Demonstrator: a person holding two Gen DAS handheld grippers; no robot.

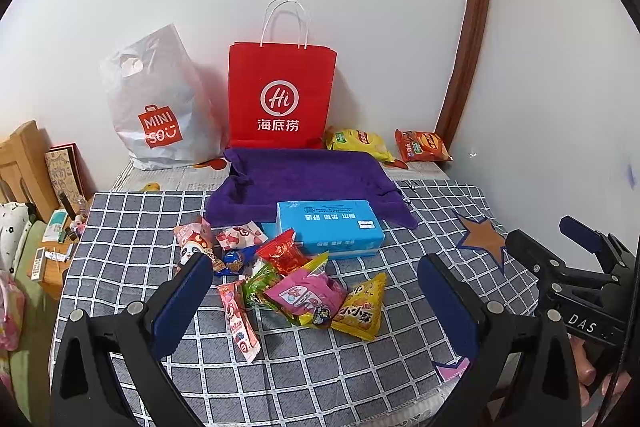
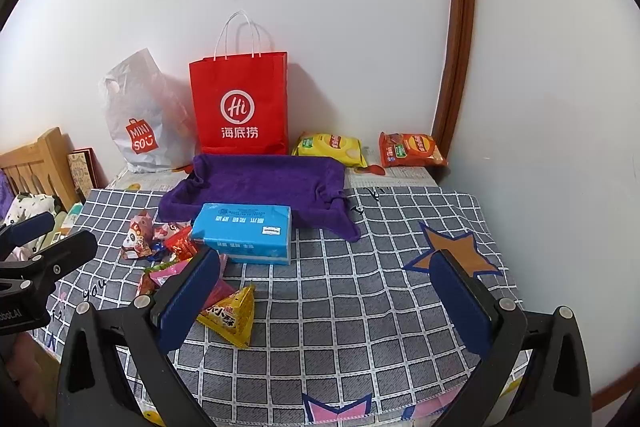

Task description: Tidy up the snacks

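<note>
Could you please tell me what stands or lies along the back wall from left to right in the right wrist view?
White Miniso bag → red paper bag → yellow chip packet → orange chip packet.

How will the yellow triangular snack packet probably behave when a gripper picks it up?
The yellow triangular packet looks puffed and small, so it is probably light and will likely dent between the fingers. Its glossy film may be slippery, so a grip on a sealed edge seems safer. It lies apart from the other snacks, so lifting it should disturb little.
</note>
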